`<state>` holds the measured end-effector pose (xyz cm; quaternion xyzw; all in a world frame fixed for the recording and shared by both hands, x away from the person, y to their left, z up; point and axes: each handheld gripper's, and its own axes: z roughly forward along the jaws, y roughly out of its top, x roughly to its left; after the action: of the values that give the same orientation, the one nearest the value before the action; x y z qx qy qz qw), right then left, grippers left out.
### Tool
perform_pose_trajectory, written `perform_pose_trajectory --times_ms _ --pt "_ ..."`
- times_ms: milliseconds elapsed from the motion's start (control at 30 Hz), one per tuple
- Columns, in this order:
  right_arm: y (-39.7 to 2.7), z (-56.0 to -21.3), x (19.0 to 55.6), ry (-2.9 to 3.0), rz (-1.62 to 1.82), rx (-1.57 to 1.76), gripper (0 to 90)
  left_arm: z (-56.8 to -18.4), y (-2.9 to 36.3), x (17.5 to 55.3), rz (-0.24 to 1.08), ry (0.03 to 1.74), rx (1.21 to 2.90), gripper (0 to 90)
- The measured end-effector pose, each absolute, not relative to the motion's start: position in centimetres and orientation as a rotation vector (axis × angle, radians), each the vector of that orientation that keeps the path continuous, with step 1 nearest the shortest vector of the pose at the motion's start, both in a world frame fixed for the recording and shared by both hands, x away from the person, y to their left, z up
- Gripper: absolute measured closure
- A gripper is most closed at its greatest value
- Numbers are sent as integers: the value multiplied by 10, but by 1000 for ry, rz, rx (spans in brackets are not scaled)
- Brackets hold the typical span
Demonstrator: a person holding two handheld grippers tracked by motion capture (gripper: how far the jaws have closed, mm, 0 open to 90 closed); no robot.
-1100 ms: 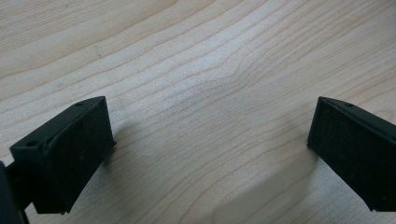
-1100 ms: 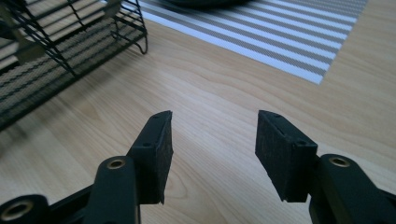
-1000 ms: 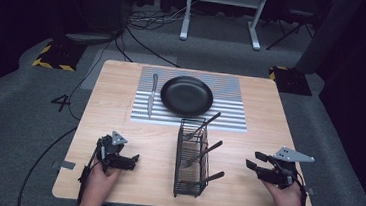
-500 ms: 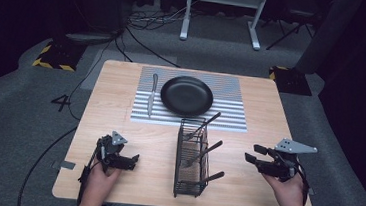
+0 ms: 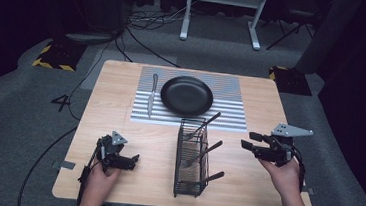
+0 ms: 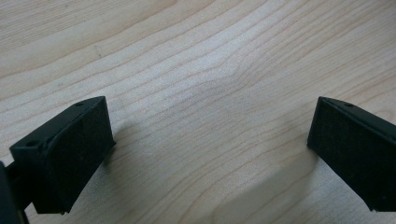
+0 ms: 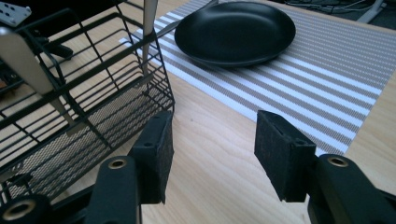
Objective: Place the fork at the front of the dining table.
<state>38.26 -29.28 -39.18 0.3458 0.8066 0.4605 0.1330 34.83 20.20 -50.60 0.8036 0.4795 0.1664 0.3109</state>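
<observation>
My left gripper (image 5: 132, 162) rests near the table's front left edge, open, and in the left gripper view (image 6: 210, 154) there is bare wood between its pads. My right gripper (image 5: 248, 140) hovers right of the black wire basket (image 5: 191, 159), pointing left at it, open and holding nothing (image 7: 212, 149). The basket (image 7: 70, 107) lies on its side with several metal utensils (image 5: 207, 151) sticking out to the right. Beyond it a black plate (image 5: 186, 96) (image 7: 236, 32) sits on a striped placemat (image 5: 230, 117) (image 7: 327, 70), with a knife (image 5: 151, 95) on the mat to its left.
The wooden table (image 5: 113, 127) has bare wood between the left gripper and the basket. Cables trail from both grippers off the front edge. Grey carpet, floor cables and a white stand's feet (image 5: 217, 35) lie beyond the far edge.
My right gripper has risen and moved left and away from the front edge, closer to the basket's protruding handles. The left gripper has stayed still.
</observation>
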Motion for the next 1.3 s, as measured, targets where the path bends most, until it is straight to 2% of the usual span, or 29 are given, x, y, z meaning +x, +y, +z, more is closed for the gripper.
perform_pose_trajectory --times_ms 767,1167,1300 --pt "-230 -376 414 2425 1406 860 485 -506 202 348 442 1270 2119 4" --pt "-207 -379 428 2482 1414 845 521 -506 202 348 443 1268 2120 4" --pt "-198 -383 436 2529 1394 851 566 -506 202 348 444 1268 2118 5"
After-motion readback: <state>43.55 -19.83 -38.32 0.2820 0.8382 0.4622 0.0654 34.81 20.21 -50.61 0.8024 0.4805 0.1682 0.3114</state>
